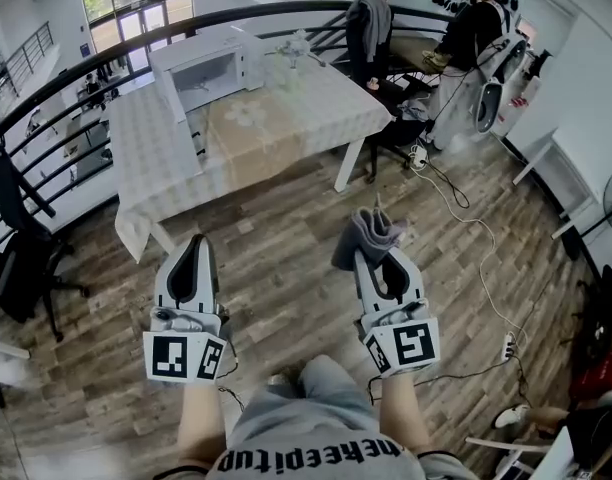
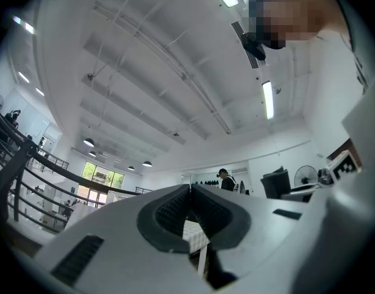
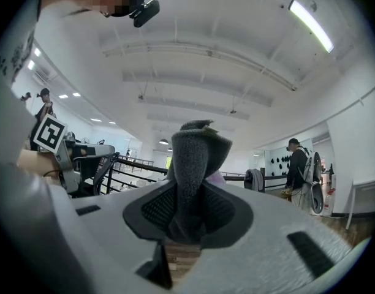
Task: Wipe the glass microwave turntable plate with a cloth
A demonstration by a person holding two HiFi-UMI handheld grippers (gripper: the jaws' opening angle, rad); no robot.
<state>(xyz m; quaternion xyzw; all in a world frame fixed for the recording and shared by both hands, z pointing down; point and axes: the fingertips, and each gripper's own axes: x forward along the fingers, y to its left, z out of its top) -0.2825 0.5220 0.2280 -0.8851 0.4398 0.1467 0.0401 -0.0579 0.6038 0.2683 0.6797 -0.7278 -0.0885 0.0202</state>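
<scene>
1. Left gripper (image 1: 198, 242): held low over the wooden floor (image 1: 286, 268), well short of the table (image 1: 331, 108). In the left gripper view the left gripper (image 2: 189, 189) has its fingers (image 2: 166, 216) pressed together at the tips, with nothing between them. Only a sliver of the table shows through the opening behind the tips.
2. Right gripper (image 1: 372, 255): level with the left, also over the floor. Its fingers (image 3: 221, 210) pinch a grey cloth (image 3: 193, 164) at the right gripper (image 3: 190, 198). The cloth (image 1: 367, 232) stands up above the fingertips in a folded bunch. Its lower end is hidden between the pads.
3. Table: covered with a pale checked tablecloth. A white microwave (image 1: 211, 66) stands at the far left of the top, and its door appears open. The inside is too small to read.
4. Glass turntable plate (image 1: 248, 114): a faint pale round shape lies on the table in front of the microwave, well apart from both grippers. Its edge is hard to make out against the tablecloth, so the identification is tentative.
5. A clear object (image 1: 290, 56) beside the microwave cannot be identified.
6. Surroundings: a person (image 1: 471, 38) stands beyond the table at upper right, partly cut off by the picture's edge. A black railing (image 1: 46, 88) curves behind the table.
</scene>
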